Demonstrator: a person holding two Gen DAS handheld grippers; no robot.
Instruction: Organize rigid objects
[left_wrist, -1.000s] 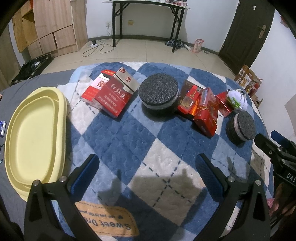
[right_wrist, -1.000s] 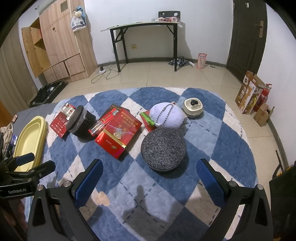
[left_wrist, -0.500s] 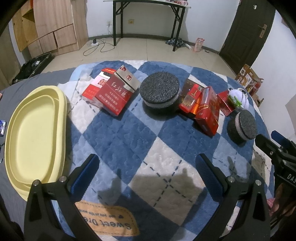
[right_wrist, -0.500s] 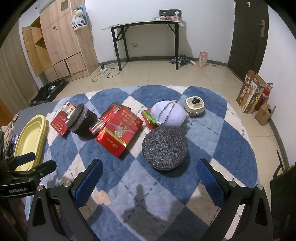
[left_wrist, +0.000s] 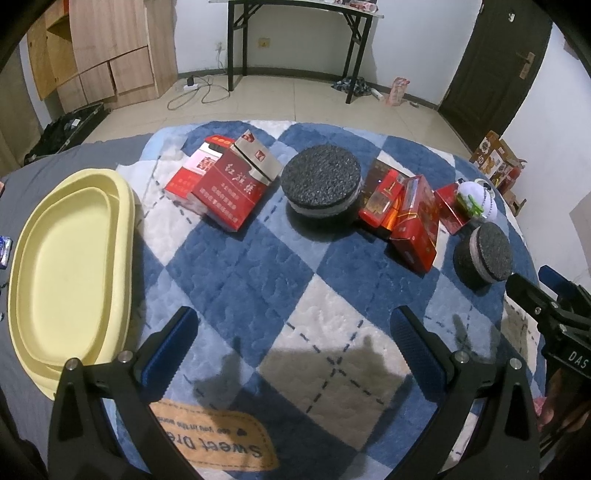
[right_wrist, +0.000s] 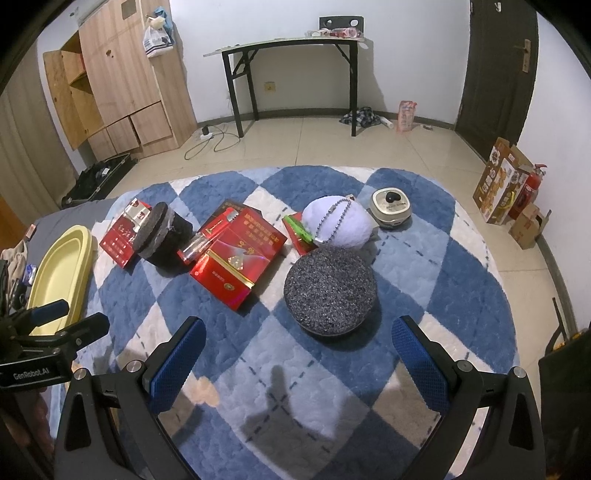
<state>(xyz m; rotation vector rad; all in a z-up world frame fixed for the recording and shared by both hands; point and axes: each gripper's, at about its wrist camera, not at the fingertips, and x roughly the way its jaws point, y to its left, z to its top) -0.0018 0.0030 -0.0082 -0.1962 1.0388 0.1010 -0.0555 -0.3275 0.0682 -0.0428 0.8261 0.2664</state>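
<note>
Several red boxes lie on a blue and white checked mat: a pair (left_wrist: 225, 184) at the left and a cluster (left_wrist: 410, 218) at the right, also in the right wrist view (right_wrist: 238, 258). A large black foam disc (left_wrist: 320, 184) stands between them. A second disc (right_wrist: 330, 290) sits just ahead of my right gripper (right_wrist: 295, 354). A white plush ball (right_wrist: 338, 221) and a cream round box (right_wrist: 390, 206) lie behind it. An empty yellow tray (left_wrist: 62, 269) lies at the left. My left gripper (left_wrist: 291, 339) is open and empty over the mat. My right gripper is open and empty.
The mat (left_wrist: 258, 295) covers a round surface with its edge close on the right. A black folding table (right_wrist: 291, 70), a wooden cabinet (right_wrist: 122, 81) and a dark door (right_wrist: 495, 66) stand behind. Cardboard boxes (right_wrist: 502, 184) stand on the floor at right.
Both views have shifted slightly; the objects sit a little lower and nearer in the frames. Nothing was picked up or moved, and both grippers stay open.
</note>
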